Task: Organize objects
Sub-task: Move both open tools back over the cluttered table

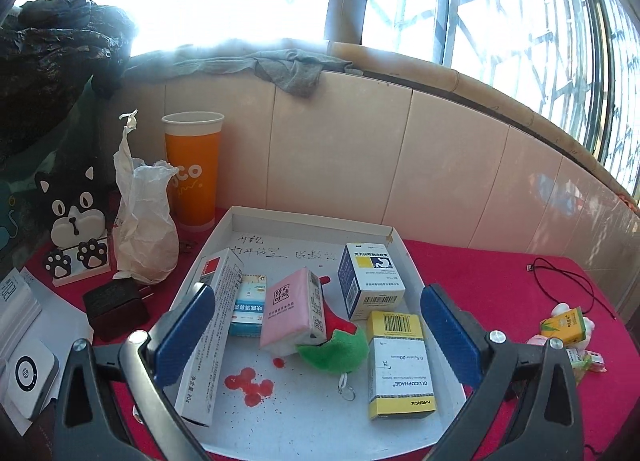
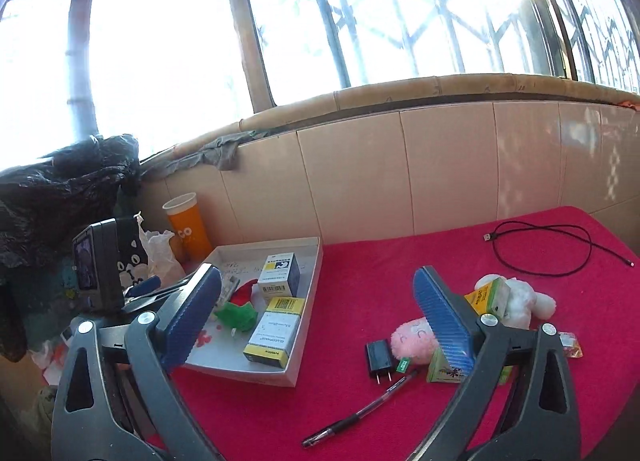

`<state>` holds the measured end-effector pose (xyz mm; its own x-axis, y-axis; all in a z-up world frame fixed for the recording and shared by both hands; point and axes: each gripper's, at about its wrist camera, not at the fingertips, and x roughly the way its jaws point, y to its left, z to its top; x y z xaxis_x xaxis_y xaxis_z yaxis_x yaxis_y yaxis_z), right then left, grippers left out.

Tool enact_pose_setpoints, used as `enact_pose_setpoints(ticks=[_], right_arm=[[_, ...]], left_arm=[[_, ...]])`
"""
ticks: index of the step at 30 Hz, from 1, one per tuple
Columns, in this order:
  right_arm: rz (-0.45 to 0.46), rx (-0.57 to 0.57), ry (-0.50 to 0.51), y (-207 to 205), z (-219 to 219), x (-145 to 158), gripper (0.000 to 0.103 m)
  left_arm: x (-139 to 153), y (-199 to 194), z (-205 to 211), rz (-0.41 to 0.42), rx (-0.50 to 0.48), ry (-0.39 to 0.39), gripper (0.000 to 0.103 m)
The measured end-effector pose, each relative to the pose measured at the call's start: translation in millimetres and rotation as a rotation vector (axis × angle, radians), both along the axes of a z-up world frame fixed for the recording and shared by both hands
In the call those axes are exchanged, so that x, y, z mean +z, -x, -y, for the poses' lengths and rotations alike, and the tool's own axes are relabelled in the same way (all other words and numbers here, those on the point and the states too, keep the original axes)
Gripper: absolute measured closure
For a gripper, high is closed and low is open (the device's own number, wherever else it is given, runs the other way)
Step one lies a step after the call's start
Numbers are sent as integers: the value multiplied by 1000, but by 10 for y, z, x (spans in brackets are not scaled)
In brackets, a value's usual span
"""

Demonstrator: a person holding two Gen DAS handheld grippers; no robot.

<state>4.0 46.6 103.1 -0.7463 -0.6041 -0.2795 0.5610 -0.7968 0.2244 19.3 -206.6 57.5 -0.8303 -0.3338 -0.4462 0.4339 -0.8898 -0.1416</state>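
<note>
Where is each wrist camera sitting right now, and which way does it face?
Left wrist: above the near edge of the white tray, facing the tiled wall and window; its own open tongs frame the boxes.
Right wrist: further right over the red cloth, facing the same wall; its open tongs show, with the left tool's camera at far left.
Shared: the tray, the Glucophage box, the orange cup.
</note>
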Motion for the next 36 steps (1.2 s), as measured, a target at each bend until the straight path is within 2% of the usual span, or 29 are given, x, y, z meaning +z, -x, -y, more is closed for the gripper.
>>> enact_pose_setpoints(ticks=[4,10,16,20,25,30,33,36], right_arm=[[-86,-30,107,-132,-249,169,0],[-99,-50,190,-194,-526,256,0],[-170,-114,311,-318,-902,345,0],[-174,-178,308,-317,-1063,366,0],[-163,-214,313,-308,-1217,354,0],[-218,-271,324,-390,-1454,444,0],[-245,-348,304,-438,-1600,506,0],[-221,-428,302,-411,-1756,524,0]], left_arm=[[175,-143,-184,-61,-33,15,0],[384,-301,-424,-131,-102,14,0],[469,-403,-543,-171,-116,0,0],[449,-374,-606,-144,-119,11,0],[428,-350,-628,-127,-142,-25,0],[476,-396,-674,-136,-154,-11,0],[516,-427,-736,-155,-168,10,0],[526,-408,-828,-148,-193,29,0]])
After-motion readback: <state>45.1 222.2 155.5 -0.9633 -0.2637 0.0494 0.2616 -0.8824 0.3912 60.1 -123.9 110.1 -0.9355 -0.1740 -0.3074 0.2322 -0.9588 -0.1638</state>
